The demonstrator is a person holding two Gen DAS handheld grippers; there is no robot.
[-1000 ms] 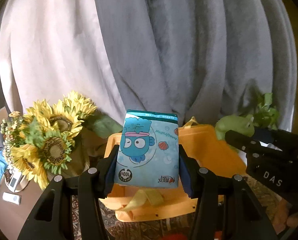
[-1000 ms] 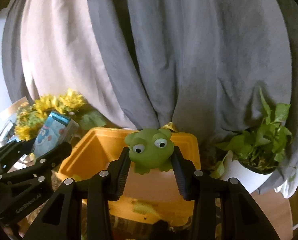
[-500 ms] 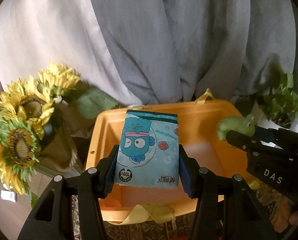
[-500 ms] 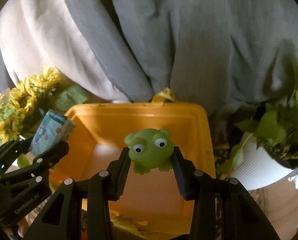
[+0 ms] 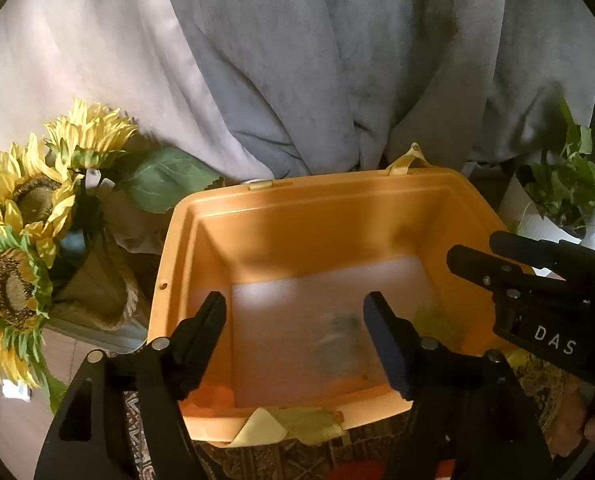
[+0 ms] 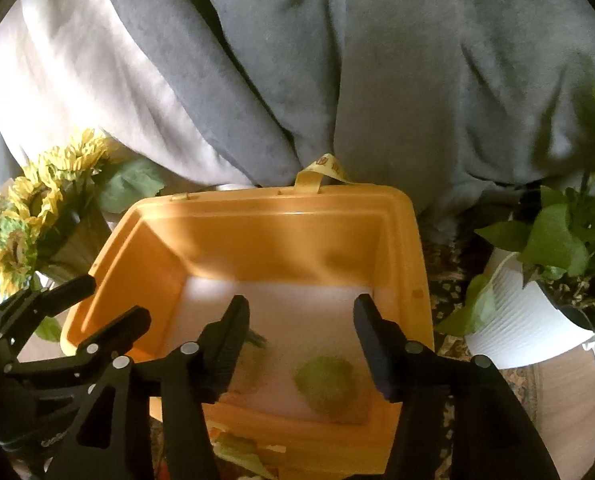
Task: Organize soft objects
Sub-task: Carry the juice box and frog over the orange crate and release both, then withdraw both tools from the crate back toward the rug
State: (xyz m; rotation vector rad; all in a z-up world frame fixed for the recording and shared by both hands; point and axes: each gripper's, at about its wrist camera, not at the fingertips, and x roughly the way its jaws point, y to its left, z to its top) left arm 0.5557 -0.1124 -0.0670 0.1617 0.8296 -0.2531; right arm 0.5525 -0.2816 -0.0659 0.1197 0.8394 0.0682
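Grey and white drapery forms the backdrop above an orange bin (image 5: 201, 216). Left gripper (image 5: 295, 330) fingers spread wide, holding nothing; below and between them, on the bin's pale floor, lies a blurred bluish packet (image 5: 339, 344). Right gripper (image 6: 301, 338) fingers likewise wide and empty; beneath them, nearer the right finger, a blurred green frog toy (image 6: 327, 384) lies on the bin floor. Outward to the left of the fingers stand sunflowers (image 5: 25, 216); outward to the right, a leafy plant in a white pot (image 6: 525, 320).

Dim warm light, fisheye-bent edges, motion blur inside the bin (image 5: 377, 208).
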